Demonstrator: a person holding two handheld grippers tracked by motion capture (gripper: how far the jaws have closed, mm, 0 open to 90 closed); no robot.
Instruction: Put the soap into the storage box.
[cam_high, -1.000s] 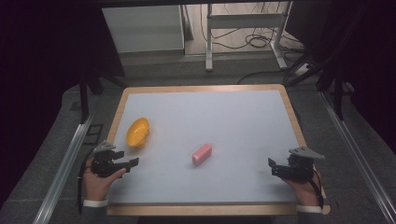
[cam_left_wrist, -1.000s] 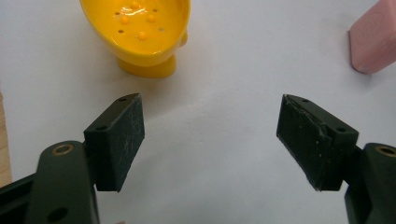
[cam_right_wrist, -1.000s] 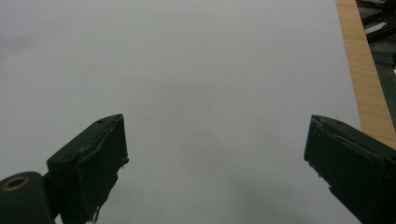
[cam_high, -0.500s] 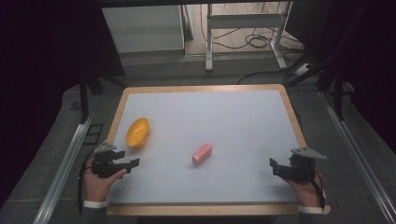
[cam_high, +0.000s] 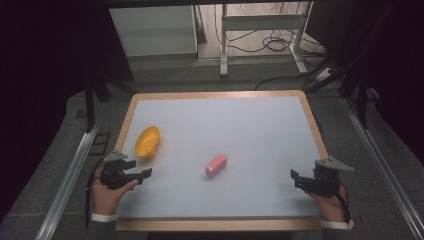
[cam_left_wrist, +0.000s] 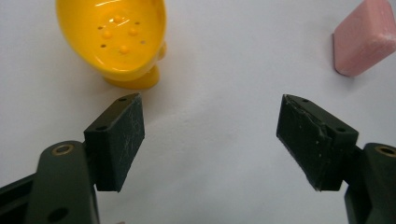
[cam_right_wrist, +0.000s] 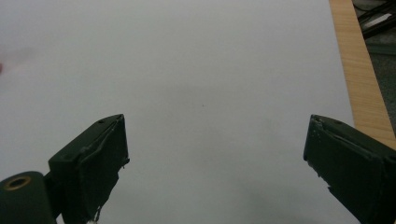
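Note:
A yellow dish (cam_high: 148, 141) with small bumps and holes lies on the white table top (cam_high: 240, 130) at the left. A pink bar (cam_high: 216, 165) rests near the middle. My left gripper (cam_high: 145, 174) is held low at the front left, open, with nothing between its jaws. In the left gripper view the yellow dish (cam_left_wrist: 116, 39) sits just beyond the left jaw and the pink bar (cam_left_wrist: 366, 39) is at the upper right, past my open gripper (cam_left_wrist: 210, 135). My right gripper (cam_high: 294, 178) hovers at the front right, open and empty; its own view shows the gripper (cam_right_wrist: 215, 158) over bare table.
A wooden rim (cam_high: 312, 120) frames the table top, and the same rim (cam_right_wrist: 359, 70) runs along the right of the right gripper view. Metal rails (cam_high: 70, 175) flank the table. A desk frame and cables (cam_high: 265, 35) stand on the floor behind.
The right gripper has slid slightly nearer the front edge. The left gripper, the dish and the bar stay where they were.

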